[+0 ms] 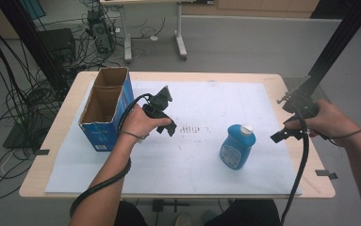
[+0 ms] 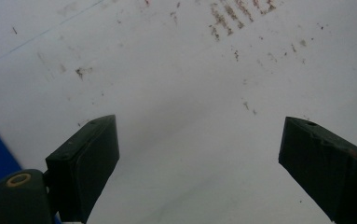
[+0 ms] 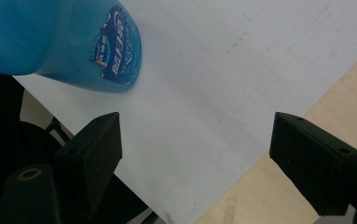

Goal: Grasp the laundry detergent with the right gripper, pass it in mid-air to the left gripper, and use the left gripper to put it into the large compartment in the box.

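High view, bottle: the blue bottle (image 1: 237,147) with a white cap stands upright on the white sheet (image 1: 168,169), right of centre, well apart from the cardboard box (image 1: 106,107) at the table's left.
High view, right gripper: your right gripper (image 1: 282,135) hangs off the sheet's right edge, near the bottle but not touching it, its tips pointing toward it.
High view, left gripper: your left gripper (image 1: 168,126) sits just beside the box, over the smudged middle of the sheet, well apart from the bottle.
Left gripper view, jaws: they stand wide apart with nothing between them, only the marked sheet (image 2: 176,140) below and a sliver of blue at the left edge, probably the box.
Right gripper view, jaws: wide open and empty; the sheet and the wooden table (image 3: 278,196) edge lie between the pads.
Right gripper view, bottle: the blue bottle (image 3: 50,42) lies up and to the left of the jaws, label facing you, so you are not yet lined up on it.
Handling, judged: smooth plastic, likely slippery and a little squashy; if part full it is bottom-heavy and may tip when nudged.
Where to grip, judged: across the narrower sides of the body, about mid-height, below the shoulder; the cap and neck give poor purchase. Close gently so the walls do not buckle.
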### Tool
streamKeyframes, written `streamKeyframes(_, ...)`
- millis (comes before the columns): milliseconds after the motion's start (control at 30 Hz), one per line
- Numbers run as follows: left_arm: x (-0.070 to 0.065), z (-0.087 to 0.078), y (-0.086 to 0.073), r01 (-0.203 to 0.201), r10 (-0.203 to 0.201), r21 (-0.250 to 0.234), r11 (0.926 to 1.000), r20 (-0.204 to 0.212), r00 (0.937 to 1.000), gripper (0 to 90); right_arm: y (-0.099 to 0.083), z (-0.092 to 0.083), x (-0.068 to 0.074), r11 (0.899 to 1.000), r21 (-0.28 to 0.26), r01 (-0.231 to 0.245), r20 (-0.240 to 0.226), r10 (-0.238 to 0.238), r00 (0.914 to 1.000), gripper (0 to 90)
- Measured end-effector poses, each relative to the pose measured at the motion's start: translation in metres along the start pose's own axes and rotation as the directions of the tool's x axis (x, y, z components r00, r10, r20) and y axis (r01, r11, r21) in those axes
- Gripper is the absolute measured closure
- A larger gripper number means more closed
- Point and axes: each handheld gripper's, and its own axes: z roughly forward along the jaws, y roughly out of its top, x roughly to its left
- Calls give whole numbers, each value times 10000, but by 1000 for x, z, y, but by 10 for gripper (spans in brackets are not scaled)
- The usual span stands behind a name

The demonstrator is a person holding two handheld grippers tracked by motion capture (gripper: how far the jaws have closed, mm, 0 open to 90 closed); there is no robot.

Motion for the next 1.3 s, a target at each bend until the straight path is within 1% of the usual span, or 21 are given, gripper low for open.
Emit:
streamKeyframes(200,-1,-1,-1,-61,61,14,10000,8,10000,125,-4,5,2,10000,3,-10,-19,10,10000,164)
streamKeyframes(233,-2,-2,-1,-68,68,-50,10000,-1,10000,126,-6,6,3,10000,2,25,-23,-25,10000,163)
streamKeyframes(300,-3,-3,-1,-138,138,-30,9999,-40,9999,125,-7,8,4,10000,-52,33,-71,-33,10000,164)
streamKeyframes(367,-5,-3,-1,-118,118,-67,9999,-91,9999,125,-9,9,5,10000,-56,53,-101,-54,9999,163)
streamKeyframes(400,-5,-3,-1,-203,203,-32,9998,-96,9997,125,-10,10,6,10000,-79,36,-122,-37,9999,163)
streamKeyframes(467,-6,-3,-1,-226,227,39,9997,-126,9997,125,-12,12,8,9999,-82,76,-136,-77,9999,162)
streamKeyframes(567,-7,-4,-2,-270,271,39,9996,-186,9995,125,-15,15,10,9999,19,120,110,-120,9999,162)
streamKeyframes(600,-7,-4,-2,-266,267,22,9996,-182,9995,125,-16,16,11,9999,14,110,121,-110,9999,163)
streamKeyframes(733,-7,-3,-4,-285,286,43,9996,-121,9995,124,-21,22,14,9999,-44,121,-33,-121,9999,163)
streamKeyframes(933,-9,-1,-6,-332,333,57,9994,-161,9993,124,-27,30,19,9998,-121,139,-200,-142,9997,163)
streamKeyframes(1033,-9,0,-7,-361,366,126,9993,-374,9986,123,-29,35,22,9998,-174,103,-236,-107,9997,162)
streamKeyframes(1100,-10,1,-7,-362,368,165,9992,-322,9988,123,-30,38,24,9997,-208,114,-326,-120,9994,162)
streamKeyframes(1233,-10,1,-8,-379,384,144,9992,-319,9988,123,-31,43,28,9997,-159,169,-319,-174,9993,160)
streamKeyframes(1300,-10,1,-8,-349,351,108,9993,-184,9992,124,-32,43,29,9996,-224,162,-315,-169,9994,159)
